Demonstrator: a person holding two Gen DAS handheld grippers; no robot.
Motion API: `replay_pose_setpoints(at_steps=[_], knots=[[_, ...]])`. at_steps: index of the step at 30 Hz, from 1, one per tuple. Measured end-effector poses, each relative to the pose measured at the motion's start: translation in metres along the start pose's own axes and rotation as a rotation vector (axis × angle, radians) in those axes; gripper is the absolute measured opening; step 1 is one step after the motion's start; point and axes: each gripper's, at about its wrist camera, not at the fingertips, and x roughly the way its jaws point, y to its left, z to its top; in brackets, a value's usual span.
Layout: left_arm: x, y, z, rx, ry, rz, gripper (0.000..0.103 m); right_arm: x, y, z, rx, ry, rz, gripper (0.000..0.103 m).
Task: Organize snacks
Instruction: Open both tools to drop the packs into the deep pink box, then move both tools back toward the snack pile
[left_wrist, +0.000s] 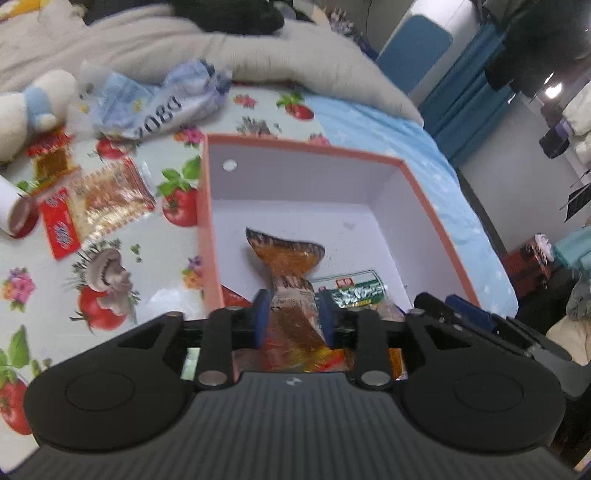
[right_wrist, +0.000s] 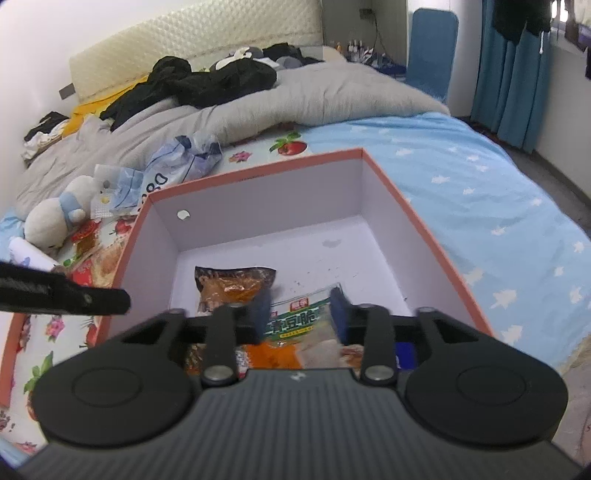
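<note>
An orange-rimmed box (left_wrist: 303, 146) with a white inside stands on the bed, also seen in the right wrist view (right_wrist: 258, 168). Inside it lie an orange-brown snack packet (left_wrist: 286, 254) (right_wrist: 232, 284) and a green-labelled packet (left_wrist: 354, 293) (right_wrist: 299, 321). My left gripper (left_wrist: 293, 317) reaches down into the box, open, its blue pads on either side of the orange-brown packet with small gaps. My right gripper (right_wrist: 301, 314) is open too, and straddles the green-labelled packet. More wrappers under both grippers are mostly hidden.
Left of the box, on the fruit-print cloth (left_wrist: 110, 295), lie several red and orange snack packets (left_wrist: 107, 199), a crumpled blue-white bag (left_wrist: 162, 103), a plush toy (left_wrist: 26, 107) and a white cylinder (left_wrist: 14, 210). A grey blanket (right_wrist: 295, 96) is behind; blue starred sheet (right_wrist: 480, 184) to the right.
</note>
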Motion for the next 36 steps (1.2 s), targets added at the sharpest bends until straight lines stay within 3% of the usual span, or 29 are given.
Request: replay_pose_setpoints(at_steps=[11, 19, 29, 36], knots=[[-0.103, 0.014, -0.035, -0.023, -0.129, -0.012, 0.044, -0.077, 0.029, -0.016, 0.005, -0.091, 0.042, 0.044], [-0.166, 0.027, -0.08, 0.019, -0.211, 0.033, 0.045, -0.129, 0.06, -0.035, -0.026, -0.151, 0.1, 0.044], [-0.213, 0.065, -0.138, -0.023, -0.261, 0.074, 0.045, -0.162, 0.092, -0.073, -0.068, -0.157, 0.152, 0.044], [-0.23, 0.095, -0.169, -0.067, -0.276, 0.114, 0.045, -0.162, 0.116, -0.096, -0.111, -0.139, 0.214, 0.044]])
